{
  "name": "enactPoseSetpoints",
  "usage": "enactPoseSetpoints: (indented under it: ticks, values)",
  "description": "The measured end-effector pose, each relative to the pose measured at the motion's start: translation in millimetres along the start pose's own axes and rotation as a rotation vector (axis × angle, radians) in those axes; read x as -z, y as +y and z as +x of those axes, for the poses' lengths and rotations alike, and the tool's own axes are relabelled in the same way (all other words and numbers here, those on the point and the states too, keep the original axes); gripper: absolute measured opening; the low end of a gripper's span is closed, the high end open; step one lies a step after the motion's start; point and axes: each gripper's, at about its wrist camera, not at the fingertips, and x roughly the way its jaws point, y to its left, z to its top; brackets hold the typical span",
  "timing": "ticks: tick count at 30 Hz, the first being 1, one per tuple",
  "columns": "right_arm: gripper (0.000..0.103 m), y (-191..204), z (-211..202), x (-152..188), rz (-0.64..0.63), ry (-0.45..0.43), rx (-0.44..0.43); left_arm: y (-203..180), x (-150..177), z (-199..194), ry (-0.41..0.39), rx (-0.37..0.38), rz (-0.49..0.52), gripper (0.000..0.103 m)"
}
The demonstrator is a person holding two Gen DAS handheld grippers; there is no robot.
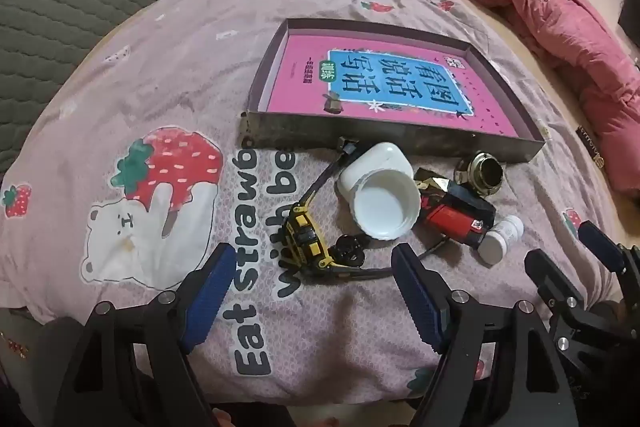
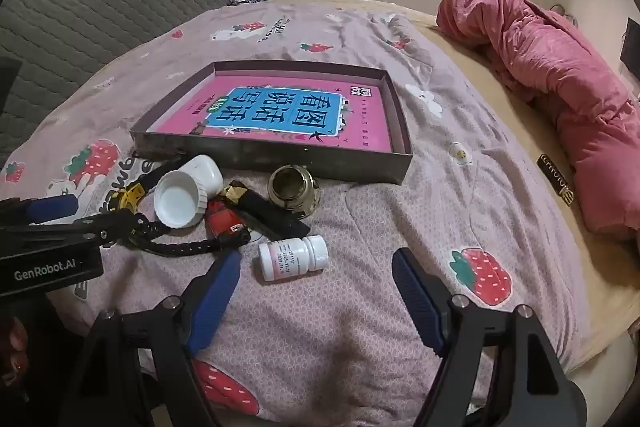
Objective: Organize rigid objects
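Spread across a pink strawberry-print bedsheet [image 2: 400, 187], with a rolled pink quilt [image 2: 560, 87] well off to the right. Largest among the task's things: a shallow box tray [image 2: 276, 157] lined by a pink book cover, otherwise unfilled. Just in front of its near wall lay the clutter: yellow toy excavator [image 1: 306, 231], white lid [image 2: 178, 201] leaning on a white case [image 2: 208, 173], red-and-black box [image 2: 240, 217], brass fitting [image 2: 292, 193], and nearest, a small white pill bottle [image 2: 292, 257] on its side, apart from the rest.

Judged as the opening step, nothing yet gathered into the tray. Left gripper [image 1: 314, 297] hovered short of the excavator, fingers spread wide, holding nothing. Right gripper [image 2: 316, 295] likewise spread and bare, lined up with the pill bottle lying just ahead between its blue pads [image 2: 214, 301].

Likely called for next: advancing the right gripper until the pads straddled the bottle's body across its width, closing gently since round and apt to roll on soft bedding, then lifting over the tray wall and setting down inside.
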Motion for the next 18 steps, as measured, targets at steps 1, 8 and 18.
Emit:
enactPoseSetpoints:
  ticks: [1,8,18]
  values:
    - [0.078,-0.1,-0.4,0.2,-0.003,0.003,0.011,0.5,-0.3,0.0,-0.002,0.006,-0.001,0.081]
    - [0.078,0.4,-3.8,-1.6,0.0,0.001,-0.005,1.0,-4.3,-5.3,-0.019,0.004,0.02,0.081]
    - [0.078,-1.1,-4.7,-2.0,0.017,-0.009,-0.003,-5.2,0.0,-7.8,-0.034,0.0,0.024,0.081]
